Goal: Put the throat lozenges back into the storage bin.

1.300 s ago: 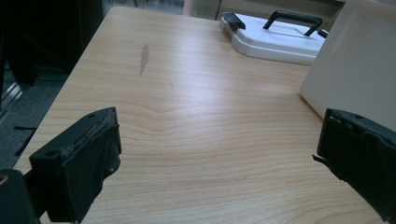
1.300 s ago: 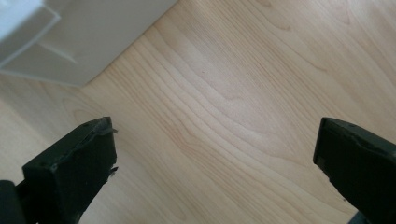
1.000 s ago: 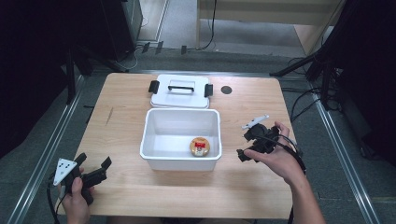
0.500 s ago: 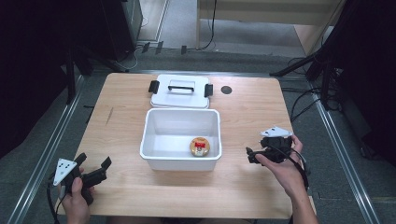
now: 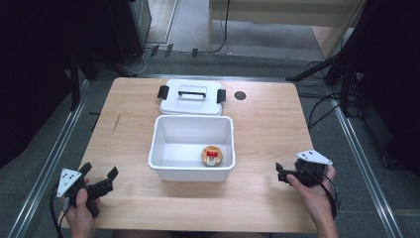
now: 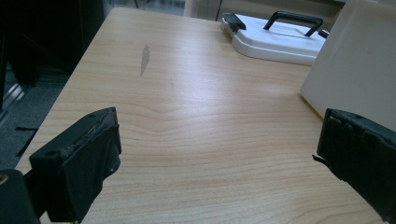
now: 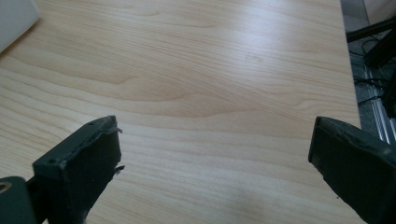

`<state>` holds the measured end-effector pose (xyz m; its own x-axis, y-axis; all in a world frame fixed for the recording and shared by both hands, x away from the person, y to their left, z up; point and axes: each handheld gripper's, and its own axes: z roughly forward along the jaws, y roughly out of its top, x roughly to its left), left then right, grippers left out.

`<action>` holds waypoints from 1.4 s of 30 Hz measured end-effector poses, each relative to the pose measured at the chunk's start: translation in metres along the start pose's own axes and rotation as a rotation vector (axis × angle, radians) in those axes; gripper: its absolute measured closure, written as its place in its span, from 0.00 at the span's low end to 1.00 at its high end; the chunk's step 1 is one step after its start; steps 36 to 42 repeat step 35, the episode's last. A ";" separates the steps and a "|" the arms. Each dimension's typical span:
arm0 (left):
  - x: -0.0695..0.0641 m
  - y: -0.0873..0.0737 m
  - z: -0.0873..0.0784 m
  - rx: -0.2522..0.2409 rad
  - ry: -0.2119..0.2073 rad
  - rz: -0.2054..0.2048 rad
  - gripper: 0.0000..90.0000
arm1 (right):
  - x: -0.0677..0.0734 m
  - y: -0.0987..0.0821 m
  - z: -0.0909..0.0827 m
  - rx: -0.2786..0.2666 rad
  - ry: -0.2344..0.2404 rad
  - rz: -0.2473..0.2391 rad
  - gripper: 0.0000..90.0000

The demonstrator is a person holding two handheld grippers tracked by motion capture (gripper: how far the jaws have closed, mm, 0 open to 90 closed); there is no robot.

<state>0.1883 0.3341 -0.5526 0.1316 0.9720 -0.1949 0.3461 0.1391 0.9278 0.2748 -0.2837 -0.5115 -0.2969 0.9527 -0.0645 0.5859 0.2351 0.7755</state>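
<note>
Both grippers empty at the table's near corners, a small jar in the white bin between them.

The right gripper (image 5: 281, 173) sits at the lower right of the high view, jaws spread wide over bare wood and holding nothing; the left gripper (image 5: 101, 177) at the lower left is likewise spread and empty. Between them, at centre frame, stands the white bin (image 5: 166, 140), and the jar (image 5: 212, 155) lies in its lower right corner, well apart from both grippers. The lid (image 5: 190, 99) rests just above the bin, on the table (image 5: 267, 124).
</note>
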 end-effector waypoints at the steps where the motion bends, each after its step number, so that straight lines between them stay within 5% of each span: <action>1: 0.000 0.000 0.000 -0.002 0.000 -0.001 0.00 | -0.002 -0.003 -0.001 -0.005 0.005 0.008 0.03; 26: 0.000 0.000 0.000 0.004 0.002 -0.001 0.00 | -0.045 -0.070 -0.031 -0.057 -0.028 0.142 0.04; 31: 0.000 0.000 0.000 0.006 0.002 -0.002 0.00 | -0.047 -0.077 -0.037 -0.092 -0.009 0.185 0.04; 42: -0.001 0.000 0.001 0.010 0.006 0.000 0.00 | -0.043 -0.080 -0.039 -0.107 -0.018 0.169 0.04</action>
